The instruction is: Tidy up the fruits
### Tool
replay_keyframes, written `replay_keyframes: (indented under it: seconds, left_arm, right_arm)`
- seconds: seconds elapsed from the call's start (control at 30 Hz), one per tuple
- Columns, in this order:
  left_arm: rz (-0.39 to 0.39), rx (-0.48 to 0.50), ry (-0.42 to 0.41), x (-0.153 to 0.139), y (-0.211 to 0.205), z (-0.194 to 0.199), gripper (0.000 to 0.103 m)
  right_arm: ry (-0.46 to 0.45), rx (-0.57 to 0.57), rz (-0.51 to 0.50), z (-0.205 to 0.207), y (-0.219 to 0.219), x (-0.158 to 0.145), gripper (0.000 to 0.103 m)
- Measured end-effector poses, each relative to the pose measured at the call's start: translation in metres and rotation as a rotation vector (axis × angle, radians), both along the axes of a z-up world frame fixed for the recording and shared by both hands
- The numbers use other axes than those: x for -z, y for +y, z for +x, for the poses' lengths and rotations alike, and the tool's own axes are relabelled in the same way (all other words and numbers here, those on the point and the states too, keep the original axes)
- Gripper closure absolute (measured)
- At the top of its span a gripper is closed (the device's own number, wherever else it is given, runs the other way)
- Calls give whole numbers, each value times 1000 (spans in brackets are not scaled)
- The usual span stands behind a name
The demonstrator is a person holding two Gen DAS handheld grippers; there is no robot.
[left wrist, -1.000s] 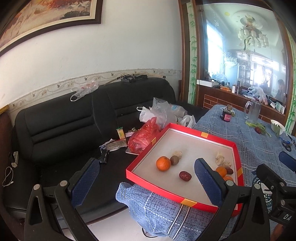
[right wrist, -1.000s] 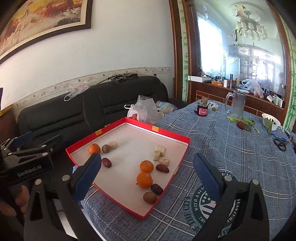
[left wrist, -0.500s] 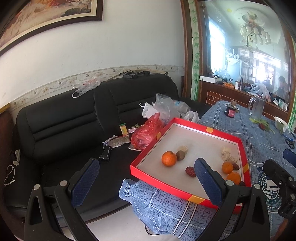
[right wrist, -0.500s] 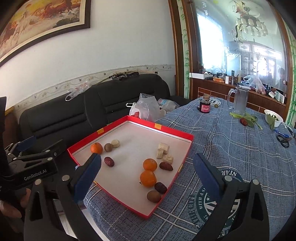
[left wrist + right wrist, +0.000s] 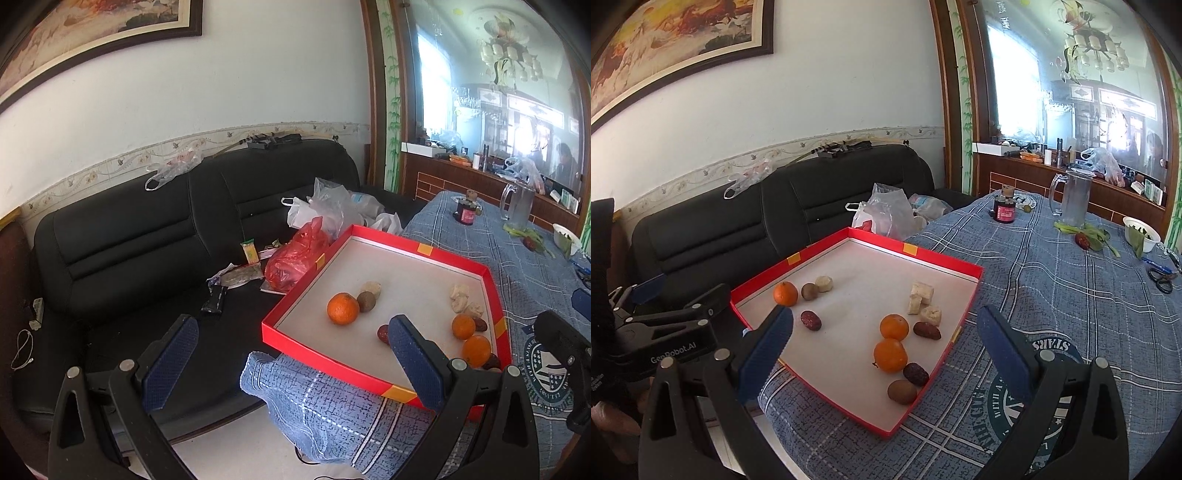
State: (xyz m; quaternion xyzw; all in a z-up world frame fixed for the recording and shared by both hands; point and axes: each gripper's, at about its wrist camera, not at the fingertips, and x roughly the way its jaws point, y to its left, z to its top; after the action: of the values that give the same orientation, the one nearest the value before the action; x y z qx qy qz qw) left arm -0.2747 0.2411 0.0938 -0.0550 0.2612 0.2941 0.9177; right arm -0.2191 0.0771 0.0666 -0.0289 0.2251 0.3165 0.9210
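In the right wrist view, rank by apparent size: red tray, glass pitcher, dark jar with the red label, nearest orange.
1. red tray
2. glass pitcher
3. nearest orange and dark jar: too alike to rank, and the orange sits nearer the camera.

Tray (image 5: 945, 258) on table (image 5: 1071, 314) edge; sofa (image 5: 738, 236) behind tray; jug (image 5: 1073, 199) far behind-right of tray; fruits (image 5: 890, 354) inside tray.

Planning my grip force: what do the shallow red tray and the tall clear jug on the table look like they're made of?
The shallow red tray looks like matte cardboard: thin folded walls, yellow tape patches, white paper-like floor. The tall clear jug is see-through and glossy with a moulded handle; whether glass or plastic, I cannot tell.
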Motion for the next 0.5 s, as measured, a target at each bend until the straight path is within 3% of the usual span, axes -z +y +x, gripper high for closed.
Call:
replay_keyframes:
  seconds: [0.5]
  left_arm:
    - [4,-6,46,10,2,15,0]
  right_arm:
    - [27,-7,7,13,0,7,3]
